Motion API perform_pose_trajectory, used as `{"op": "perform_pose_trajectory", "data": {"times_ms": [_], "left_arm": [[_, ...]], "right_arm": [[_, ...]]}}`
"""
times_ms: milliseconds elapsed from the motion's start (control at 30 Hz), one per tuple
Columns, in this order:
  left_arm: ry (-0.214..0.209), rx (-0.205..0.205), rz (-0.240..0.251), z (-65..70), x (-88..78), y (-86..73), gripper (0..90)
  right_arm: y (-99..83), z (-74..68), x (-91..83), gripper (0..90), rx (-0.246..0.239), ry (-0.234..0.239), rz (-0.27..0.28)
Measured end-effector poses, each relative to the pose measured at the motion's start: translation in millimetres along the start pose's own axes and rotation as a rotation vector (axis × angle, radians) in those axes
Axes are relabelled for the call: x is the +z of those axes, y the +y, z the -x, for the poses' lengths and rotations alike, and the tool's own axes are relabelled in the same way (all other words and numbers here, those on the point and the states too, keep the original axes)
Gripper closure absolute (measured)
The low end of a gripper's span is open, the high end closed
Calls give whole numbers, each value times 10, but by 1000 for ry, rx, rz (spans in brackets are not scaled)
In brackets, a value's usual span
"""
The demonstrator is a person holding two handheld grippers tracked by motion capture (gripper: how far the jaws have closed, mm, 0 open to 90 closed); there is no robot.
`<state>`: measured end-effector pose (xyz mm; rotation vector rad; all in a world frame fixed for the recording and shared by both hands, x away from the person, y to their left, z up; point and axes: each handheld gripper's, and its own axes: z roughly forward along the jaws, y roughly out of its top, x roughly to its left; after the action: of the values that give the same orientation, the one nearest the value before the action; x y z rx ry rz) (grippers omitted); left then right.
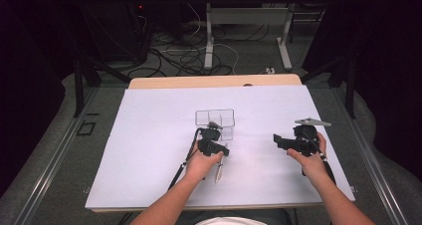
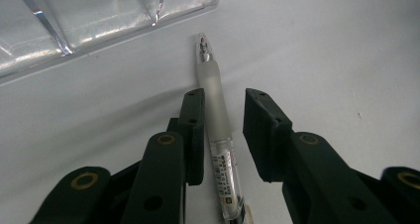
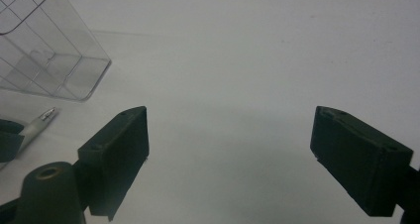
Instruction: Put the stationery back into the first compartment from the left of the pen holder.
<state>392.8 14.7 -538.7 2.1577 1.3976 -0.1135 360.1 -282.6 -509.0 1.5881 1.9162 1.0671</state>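
Left gripper (image 2: 223,135) straddles the pen (image 2: 218,130) lying flat on the table (image 1: 149,135) beside the clear organizer (image 2: 99,16), one pad touching, other with a gap, nothing clamped; right gripper (image 3: 230,154) wide open, empty; uneven closure could roll the pen away.
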Motion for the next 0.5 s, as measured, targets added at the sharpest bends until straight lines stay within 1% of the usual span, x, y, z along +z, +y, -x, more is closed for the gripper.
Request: {"op": "perform_pose_trajectory", "data": {"times_ms": [300,500], "left_arm": [[18,-2,-19,3,1,23,765],[14,-3,-26,-5,-1,33,776]], "right_arm": [[0,-4,5,146,-6,2,-1],[-3,-4,6,146,-2,3,-2]]}}
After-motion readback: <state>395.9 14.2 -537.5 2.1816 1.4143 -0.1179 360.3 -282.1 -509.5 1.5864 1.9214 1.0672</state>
